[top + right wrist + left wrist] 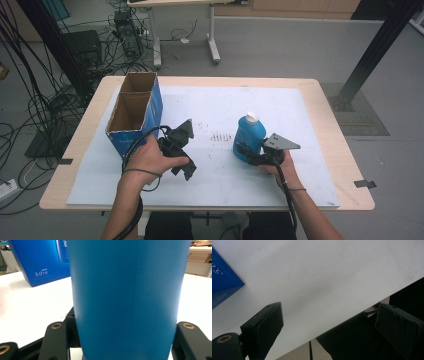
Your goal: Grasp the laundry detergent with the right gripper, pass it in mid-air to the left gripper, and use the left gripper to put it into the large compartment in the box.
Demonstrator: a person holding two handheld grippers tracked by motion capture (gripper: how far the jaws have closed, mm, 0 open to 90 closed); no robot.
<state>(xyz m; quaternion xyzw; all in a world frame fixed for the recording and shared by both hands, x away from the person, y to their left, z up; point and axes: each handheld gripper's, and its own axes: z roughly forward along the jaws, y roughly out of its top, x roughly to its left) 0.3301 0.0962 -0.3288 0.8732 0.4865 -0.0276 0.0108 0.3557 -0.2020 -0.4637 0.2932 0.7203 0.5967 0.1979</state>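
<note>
Upright blue bottle (248, 137) with white cap, smooth-sided

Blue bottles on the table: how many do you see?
1. The blue bottle stands upright right of centre on the white mat, clamped in the right claw. The box's inside is partly hidden.

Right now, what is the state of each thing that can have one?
Bottle: upright on the sheet, white cap on, gripped low on its body.
Box: upright, top open, inside hidden.
Left gripper: open, holding nothing.
Right gripper: shut on the bottle.
</note>
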